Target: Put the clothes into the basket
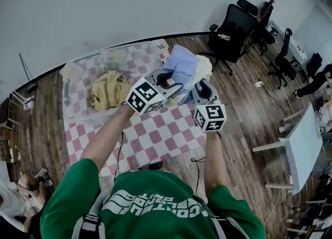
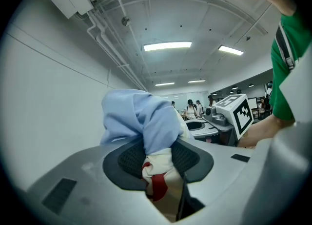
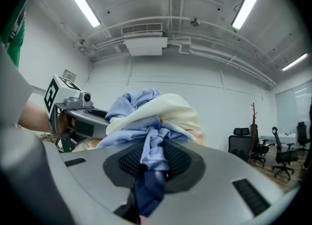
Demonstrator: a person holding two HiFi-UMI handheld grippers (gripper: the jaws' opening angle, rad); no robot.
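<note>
The clothes bundle (image 1: 184,68) sits between my left gripper (image 1: 167,81) and right gripper (image 1: 201,90), above the table (image 1: 155,135); a garment heap (image 1: 109,92) lies left on it.

Near half of the checkered table (image 1: 155,139) lies bare, wide open to pass; a mustard garment (image 1: 109,92) heaps far left, and office chairs (image 1: 231,33) crowd the far-right floor.

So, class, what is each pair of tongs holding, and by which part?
Both hold one bundle of clothes: left tongs pinch a blue-and-cream fold, right tongs a bunched blue fold.
</note>
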